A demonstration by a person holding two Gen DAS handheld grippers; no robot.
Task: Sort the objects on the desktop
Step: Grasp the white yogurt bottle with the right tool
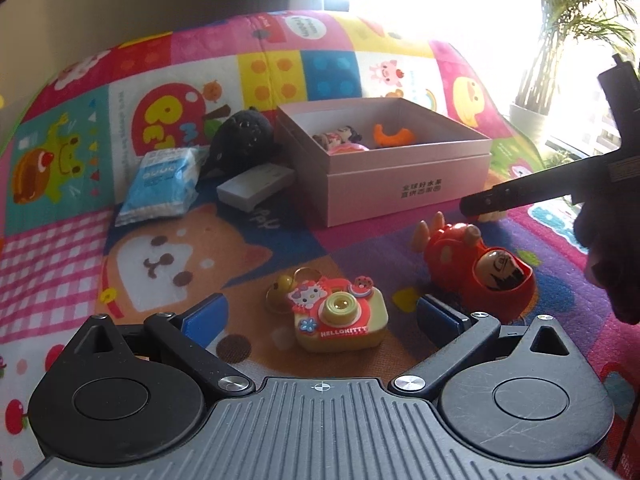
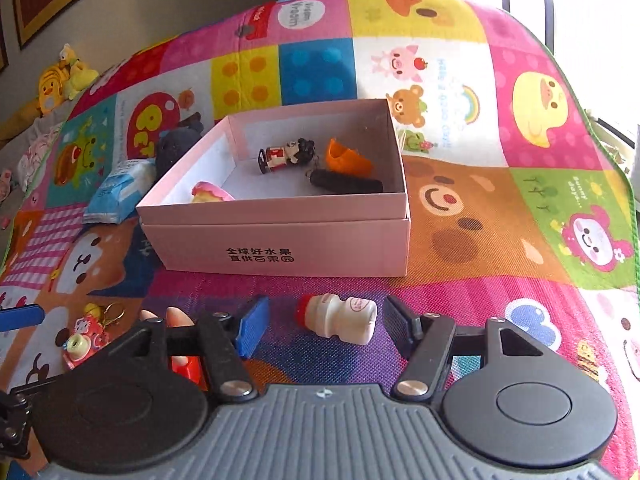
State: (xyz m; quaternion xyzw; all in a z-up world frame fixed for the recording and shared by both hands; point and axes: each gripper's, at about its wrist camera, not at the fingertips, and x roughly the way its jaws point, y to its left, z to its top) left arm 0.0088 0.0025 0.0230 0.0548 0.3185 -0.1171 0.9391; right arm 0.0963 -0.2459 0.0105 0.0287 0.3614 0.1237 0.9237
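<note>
My left gripper (image 1: 320, 314) is open, its blue pads either side of a yellow Hello Kitty toy camera (image 1: 340, 318) on the mat. A red doll toy (image 1: 480, 270) lies to its right. My right gripper (image 2: 322, 330) is open around a small white bottle with a red cap (image 2: 340, 318) lying on its side. An open pink box (image 2: 280, 216) stands beyond, also in the left wrist view (image 1: 384, 184). It holds a small figure (image 2: 286, 154), an orange piece (image 2: 346, 158), a black piece (image 2: 344, 182) and a pink toy (image 2: 210, 194).
Left of the box lie a blue tissue pack (image 1: 160, 186), a white block (image 1: 256, 188) and a black plush (image 1: 240, 138). The colourful play mat (image 2: 500, 208) covers the surface. Yellow plush toys (image 2: 60, 80) sit off the mat's far left. A potted plant (image 1: 560, 40) stands right.
</note>
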